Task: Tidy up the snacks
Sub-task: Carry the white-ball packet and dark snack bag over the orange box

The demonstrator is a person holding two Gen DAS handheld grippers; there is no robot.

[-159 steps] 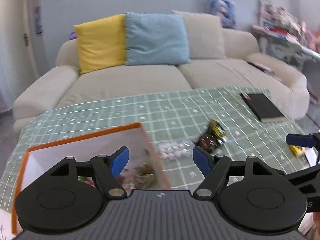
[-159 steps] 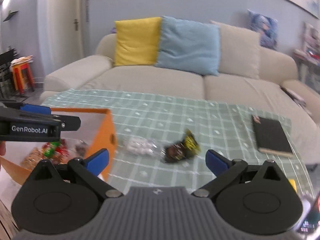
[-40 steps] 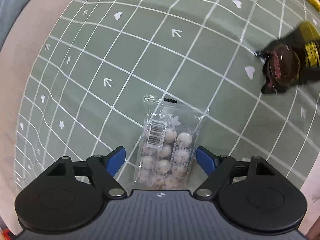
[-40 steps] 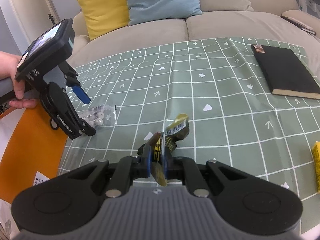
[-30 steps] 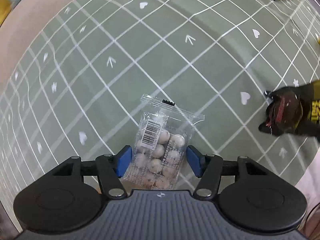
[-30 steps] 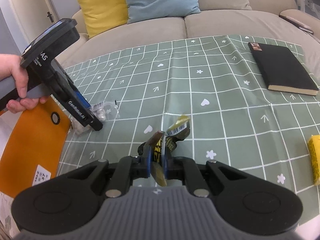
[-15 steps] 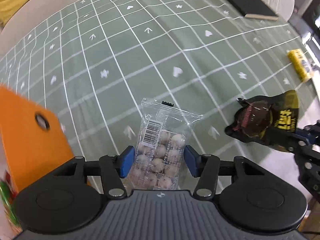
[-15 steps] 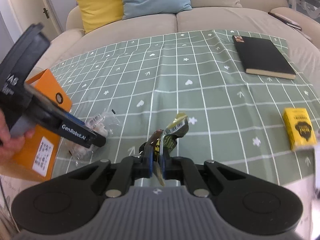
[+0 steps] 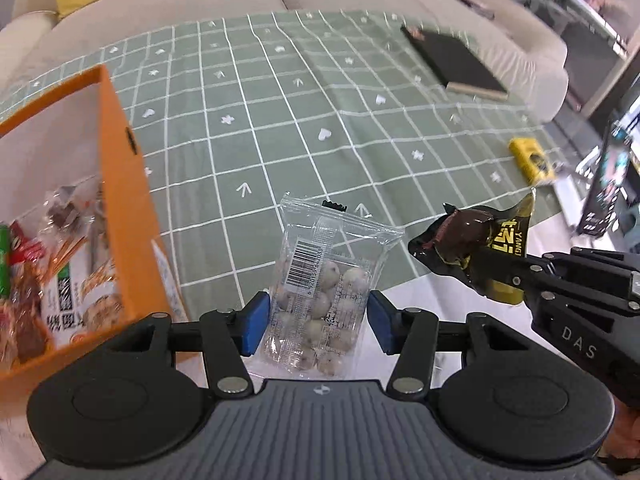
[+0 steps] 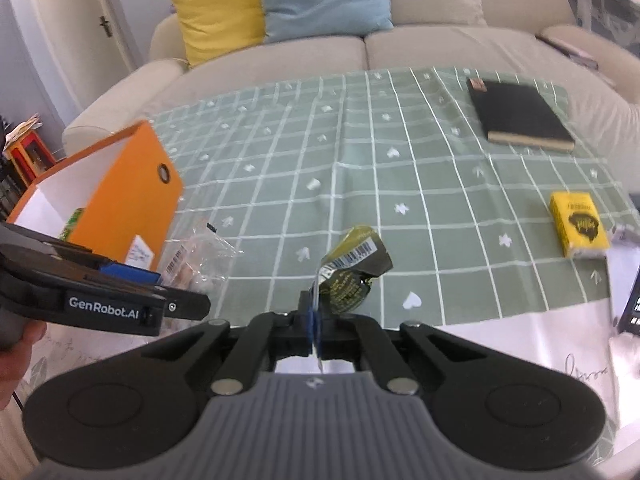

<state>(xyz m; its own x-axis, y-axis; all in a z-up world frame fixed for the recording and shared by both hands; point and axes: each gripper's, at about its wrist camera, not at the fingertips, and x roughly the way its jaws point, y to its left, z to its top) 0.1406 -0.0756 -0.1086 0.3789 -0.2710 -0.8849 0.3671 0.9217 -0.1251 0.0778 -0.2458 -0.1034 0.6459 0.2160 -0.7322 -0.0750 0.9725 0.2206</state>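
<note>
Left tool: jaws narrowed on a clear bag of round sweets, both blue pads against its sides; the bag is carried clear of the worktop, above its near edge and just beside the orange box.

Right tool: jaws fully closed on the edge of a dark foil packet, likewise lifted above the near edge, further from the box than the bag.

Orange box: stands at the near left corner, open on top, with several wrapped snacks already inside. Judged partly filled.

Outstanding: neither carried item is in the box yet; both need setting down inside it. A yellow packet lies near the right edge, untouched; if it counts as a snack, it remains to be collected.

Far right corner: a black notebook, judged not part of the task.

Assessment: well advanced, two items in transit, one possibly left.
</note>
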